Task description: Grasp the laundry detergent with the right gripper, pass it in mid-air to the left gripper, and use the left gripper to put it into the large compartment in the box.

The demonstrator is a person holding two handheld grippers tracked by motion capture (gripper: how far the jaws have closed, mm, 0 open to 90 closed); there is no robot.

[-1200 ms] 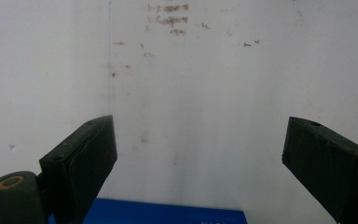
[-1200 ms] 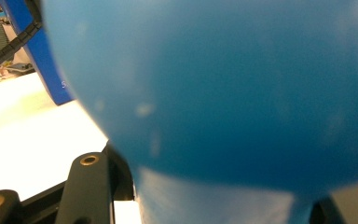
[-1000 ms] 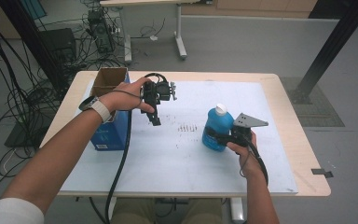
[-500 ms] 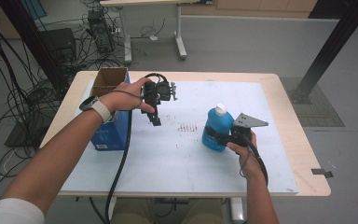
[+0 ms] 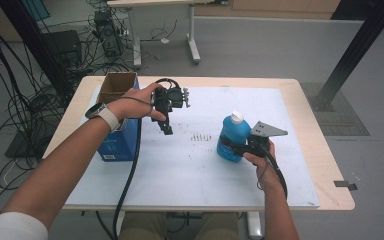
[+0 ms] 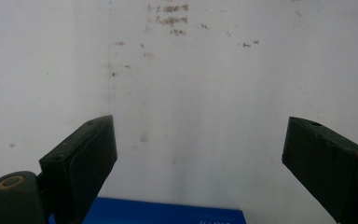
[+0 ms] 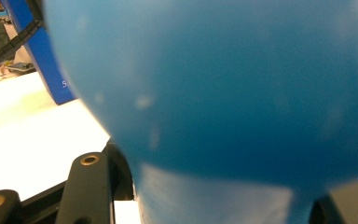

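A blue bottle (image 5: pixel 232 137) with a white cap stands upright on the white mat (image 5: pixel 195 170), right of the middle. My right gripper (image 5: pixel 228 147) is shut on its lower body from the right. In the right gripper view the bottle (image 7: pixel 214 84) is pressed close, with the black jaws at its base. My left gripper (image 5: pixel 166 126) is held in the air beside the box, pointing down at the mat. Its jaws (image 6: pixel 198 140) are open with nothing between them, and stained mat lies below.
An open-topped blue cardboard box (image 5: pixel 117 120) stands at the mat's left edge, under my left wrist; its blue edge (image 6: pixel 168 217) lies below the left jaws. Small dark marks (image 5: pixel 200 136) dot the mat's middle. The wooden table edge (image 5: pixel 325 150) runs along the right.
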